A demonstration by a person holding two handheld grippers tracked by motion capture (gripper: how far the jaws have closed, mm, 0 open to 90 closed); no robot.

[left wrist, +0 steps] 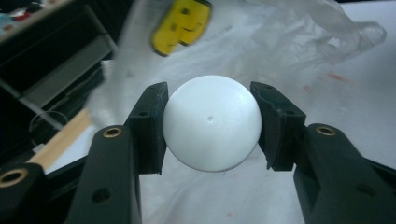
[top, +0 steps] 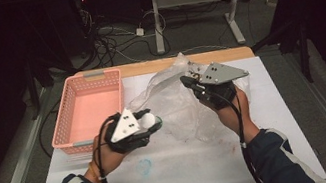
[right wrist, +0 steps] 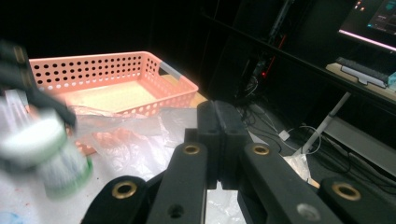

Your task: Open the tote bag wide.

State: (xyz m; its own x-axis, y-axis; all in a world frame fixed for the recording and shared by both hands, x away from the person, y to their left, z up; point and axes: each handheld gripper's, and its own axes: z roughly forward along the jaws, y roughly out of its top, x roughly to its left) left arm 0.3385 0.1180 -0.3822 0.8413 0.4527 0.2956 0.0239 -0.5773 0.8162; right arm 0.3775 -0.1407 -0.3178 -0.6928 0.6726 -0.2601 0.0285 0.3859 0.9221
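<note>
My left gripper [top: 152,121] is shut on a small bottle [top: 148,121] with a white domed cap [left wrist: 211,123]. Its two pads press the cap's sides just above the white table cover. In the right gripper view the bottle [right wrist: 53,156] is blurred, with a green body under the cap. My right gripper [top: 185,81] holds up the top edge of a crumpled clear plastic bag [top: 179,106], and its jaws are shut [right wrist: 219,121] with film [right wrist: 126,140] trailing beneath them. A yellow blocky object [left wrist: 182,23] lies at the bag [left wrist: 289,42], blurred.
A pink perforated basket [top: 69,90] stands at the table's back left with nothing in it, its rim [right wrist: 116,58] close to the bag. A white sheet [top: 189,163] covers the table and bears a faint blue mark. Cables and desk legs lie on the floor beyond.
</note>
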